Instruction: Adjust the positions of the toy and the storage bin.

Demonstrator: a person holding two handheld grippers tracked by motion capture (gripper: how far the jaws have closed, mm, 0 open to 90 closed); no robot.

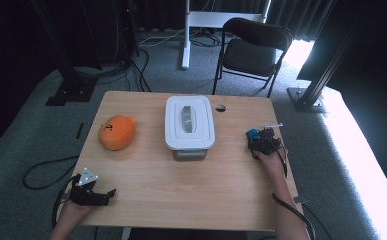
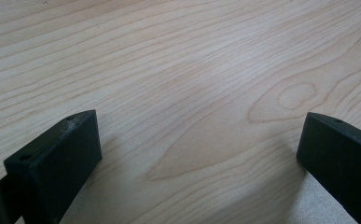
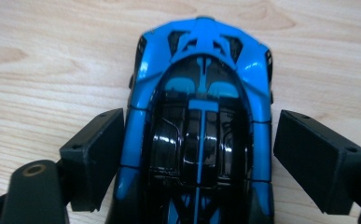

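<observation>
On the wooden worktop (image 1: 181,185), a lidded white container (image 1: 189,122) sat closed; the right gripper (image 3: 199,140) straddled a blue toy car (image 3: 199,93), jaws spread; the left gripper (image 2: 199,154) gaped empty.

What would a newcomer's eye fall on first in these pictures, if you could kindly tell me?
Probably the glossy blue and black toy car, lying on the wooden table between the open jaws of the right claw, near the table's right edge. Next come the white lidded box at the table's middle and the orange plush toy to its left.
</observation>
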